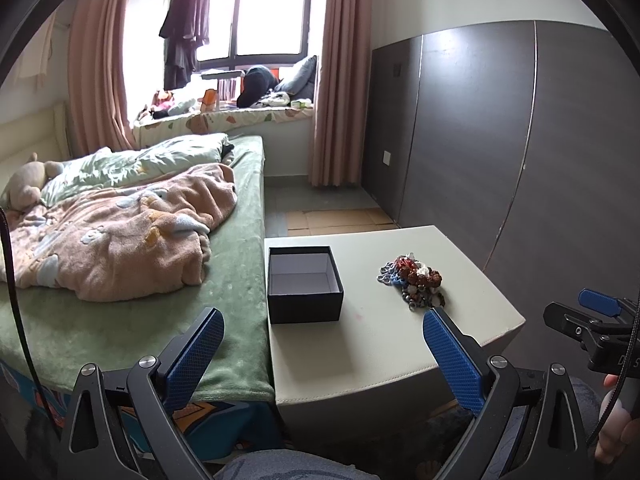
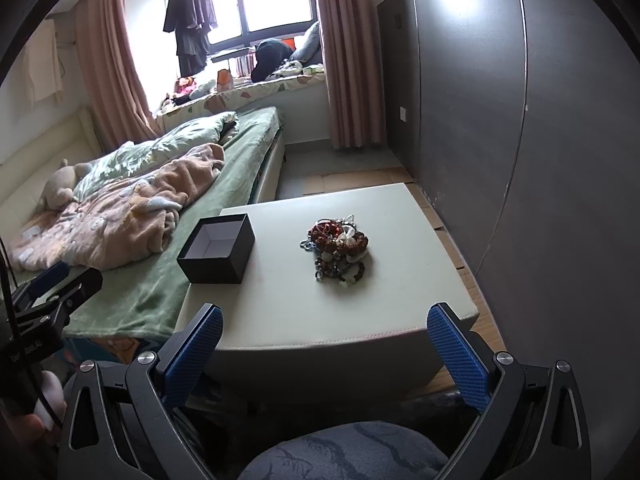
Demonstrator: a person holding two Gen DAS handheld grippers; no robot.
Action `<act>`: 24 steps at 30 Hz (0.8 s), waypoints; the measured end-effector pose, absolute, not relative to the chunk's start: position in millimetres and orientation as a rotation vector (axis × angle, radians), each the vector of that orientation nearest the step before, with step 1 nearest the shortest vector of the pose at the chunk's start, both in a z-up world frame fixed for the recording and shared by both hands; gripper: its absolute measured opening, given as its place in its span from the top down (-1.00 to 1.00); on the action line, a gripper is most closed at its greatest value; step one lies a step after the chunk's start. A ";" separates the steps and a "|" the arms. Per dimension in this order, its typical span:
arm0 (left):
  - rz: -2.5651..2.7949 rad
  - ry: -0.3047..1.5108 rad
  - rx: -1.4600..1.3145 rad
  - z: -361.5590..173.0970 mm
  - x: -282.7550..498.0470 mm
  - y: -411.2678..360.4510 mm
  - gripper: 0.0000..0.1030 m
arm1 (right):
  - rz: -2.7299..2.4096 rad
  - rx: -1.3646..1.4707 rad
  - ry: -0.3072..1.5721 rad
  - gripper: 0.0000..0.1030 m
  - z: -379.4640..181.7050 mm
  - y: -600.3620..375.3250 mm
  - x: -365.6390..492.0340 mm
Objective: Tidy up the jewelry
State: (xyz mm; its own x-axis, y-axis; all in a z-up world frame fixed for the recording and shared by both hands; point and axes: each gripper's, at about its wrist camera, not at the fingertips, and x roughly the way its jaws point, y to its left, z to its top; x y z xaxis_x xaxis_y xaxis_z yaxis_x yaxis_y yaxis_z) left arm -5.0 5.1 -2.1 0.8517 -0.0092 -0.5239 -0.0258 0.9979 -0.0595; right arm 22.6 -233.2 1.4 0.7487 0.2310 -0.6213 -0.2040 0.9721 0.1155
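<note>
left tool (image 1: 322,344) spread wide and empty near the bed (image 1: 224,320), black box (image 1: 304,284) open-topped on the counter (image 1: 384,336) by its bed-side edge, jewelry heap (image 2: 340,250) tangled mid-counter apart from the box, right tool (image 2: 324,338) likewise spread wide, holding nothing.

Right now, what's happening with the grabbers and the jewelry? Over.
Left gripper and right gripper open, empty, short of the table. Jewelry pile untouched beside empty black box. Nothing in the way.
</note>
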 end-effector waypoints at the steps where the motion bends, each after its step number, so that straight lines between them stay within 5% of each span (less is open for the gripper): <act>1: 0.010 0.550 -0.064 -2.3 -5.5 5.0 -0.94 | 0.238 0.041 0.685 -0.99 1.5 -233.2 22.8; 12: -0.031 0.571 -0.026 -6.8 0.9 2.0 -0.93 | 0.235 0.071 0.703 -0.99 0.2 -240.8 28.5; 18: -0.074 0.610 0.010 -12.6 13.4 -3.2 -0.65 | 0.199 0.117 0.741 -0.93 -8.0 -256.7 45.2; 24: -0.113 0.606 0.030 -6.9 30.8 -13.8 -0.62 | 0.203 0.179 0.735 -0.92 -8.8 -270.3 63.3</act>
